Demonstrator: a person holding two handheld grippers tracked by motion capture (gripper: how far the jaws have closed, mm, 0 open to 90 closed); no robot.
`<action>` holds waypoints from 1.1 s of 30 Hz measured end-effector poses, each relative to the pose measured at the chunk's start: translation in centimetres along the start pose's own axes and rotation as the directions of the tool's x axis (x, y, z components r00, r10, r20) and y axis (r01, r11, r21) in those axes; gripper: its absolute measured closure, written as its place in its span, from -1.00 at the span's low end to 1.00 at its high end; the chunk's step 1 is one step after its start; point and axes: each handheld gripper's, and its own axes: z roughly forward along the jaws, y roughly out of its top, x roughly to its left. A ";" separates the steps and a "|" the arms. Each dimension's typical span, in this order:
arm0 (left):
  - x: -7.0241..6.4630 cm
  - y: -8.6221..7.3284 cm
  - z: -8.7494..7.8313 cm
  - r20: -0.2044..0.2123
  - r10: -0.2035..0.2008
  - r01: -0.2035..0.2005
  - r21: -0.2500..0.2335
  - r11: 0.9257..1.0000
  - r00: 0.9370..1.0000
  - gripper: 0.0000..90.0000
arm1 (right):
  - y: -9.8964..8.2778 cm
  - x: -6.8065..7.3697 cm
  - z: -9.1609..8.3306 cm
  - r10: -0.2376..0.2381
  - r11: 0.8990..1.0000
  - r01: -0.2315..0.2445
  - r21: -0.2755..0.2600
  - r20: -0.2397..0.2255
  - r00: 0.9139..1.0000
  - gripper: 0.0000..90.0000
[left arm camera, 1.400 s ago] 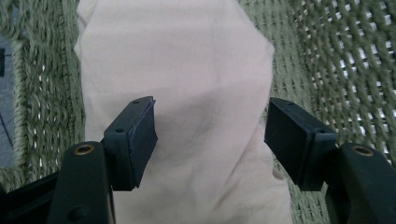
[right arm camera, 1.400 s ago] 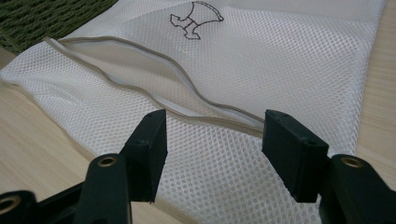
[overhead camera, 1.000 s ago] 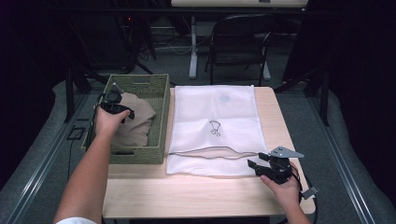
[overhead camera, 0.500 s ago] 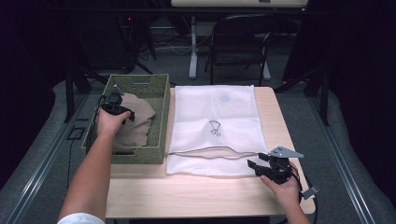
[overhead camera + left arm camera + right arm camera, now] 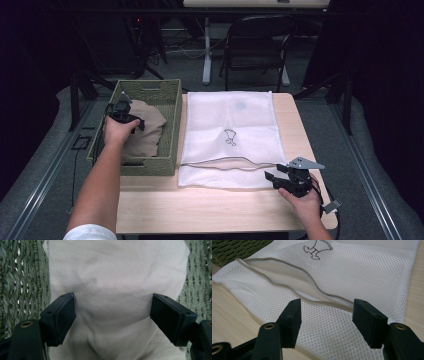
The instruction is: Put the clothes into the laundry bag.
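The beige garment (image 5: 145, 130) lies bunched in the green woven basket (image 5: 172, 107) at the table's left, not yet lifted out. The left gripper (image 5: 121, 111) hangs just over it; its jaws have just been opening and now stand spread wide, with cloth between them but not pinched. Just beside the basket, the white mesh laundry bag (image 5: 230, 125) lies flat on the wooden table (image 5: 200, 210), its zipped mouth toward the person and partly gaping. The right gripper (image 5: 280, 181) rests at the bag's near right edge, jaws spread, pinching nothing. Judging from this, the work is at its start: gripping the garment, carrying it over and getting it into the bag are all left.

The right gripper view shows the bag's taupe-edged opening (image 5: 294, 280) lifted in a wave, which the high view barely resolves. The left gripper view shows the cloth's creases (image 5: 112, 302) close up.
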 end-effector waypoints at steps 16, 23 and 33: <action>0.6 -0.2 2.1 0.036 -0.005 0.004 0.036 0.999 0.999 -0.66 | 0.0 0.0 0.2 0.004 1.000 -0.003 0.009 -0.003 1.000 -0.11; 0.5 -0.2 2.6 0.024 0.004 -0.005 0.051 0.999 1.000 -0.75 | -0.1 0.0 0.2 0.003 1.000 -0.003 0.009 -0.003 1.000 -0.12; -0.1 -0.2 3.4 -0.014 0.020 -0.019 0.081 0.997 1.000 -0.87 | -0.1 0.0 0.2 0.005 1.000 -0.005 0.010 -0.003 1.000 -0.12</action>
